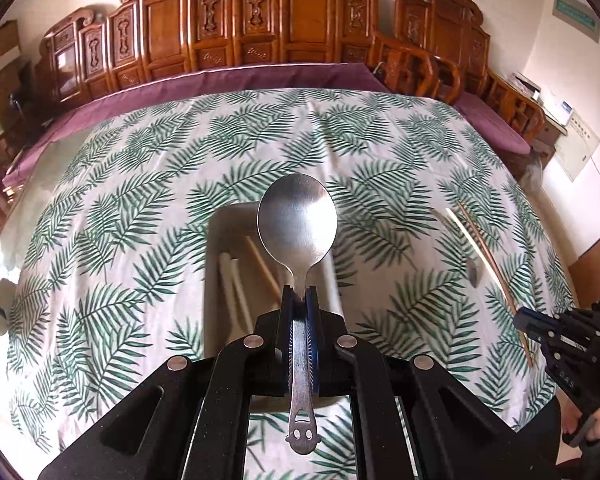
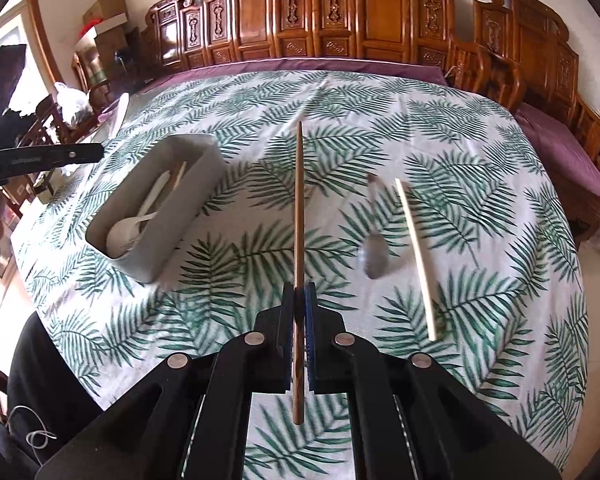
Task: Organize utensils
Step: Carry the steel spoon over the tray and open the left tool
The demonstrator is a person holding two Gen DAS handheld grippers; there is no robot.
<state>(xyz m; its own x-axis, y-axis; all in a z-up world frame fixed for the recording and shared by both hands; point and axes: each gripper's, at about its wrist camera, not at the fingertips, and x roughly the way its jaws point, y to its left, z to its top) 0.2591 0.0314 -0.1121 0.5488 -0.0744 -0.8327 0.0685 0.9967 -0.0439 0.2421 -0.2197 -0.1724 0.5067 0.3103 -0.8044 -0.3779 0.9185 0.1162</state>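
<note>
A big table wears a leaf cloth [image 2: 440, 208], white with green leaves. On it sits one grey box [image 2: 204, 168], long and open on top. This is where the spoons and sticks go.

Both claws are carrying things to the box, so the job looks partly done. The left claw [image 1: 299, 292] is pressed tight on one shiny metal spoon [image 1: 297, 216], pinching its thin neck. The bowl of the spoon sticks out front, up in the air, right over the box. The right claw [image 2: 299, 289] is pressed tight on one long brown stick [image 2: 299, 208], held near its lower part. It is off the cloth, a little to the right of the box.

Next, I think each claw must move over the open box, tip down, and let go so the thing drops inside. The long stick needs to line up with the long way of the box or it may hang over the edge.

Inside the box I count one white spoon [image 2: 126, 236] and some pale sticks; I cannot tell how many. Still lying on the cloth are one more metal spoon [image 2: 374, 254] and one pale stick [image 2: 416, 260], side by side, well apart from the box
</note>
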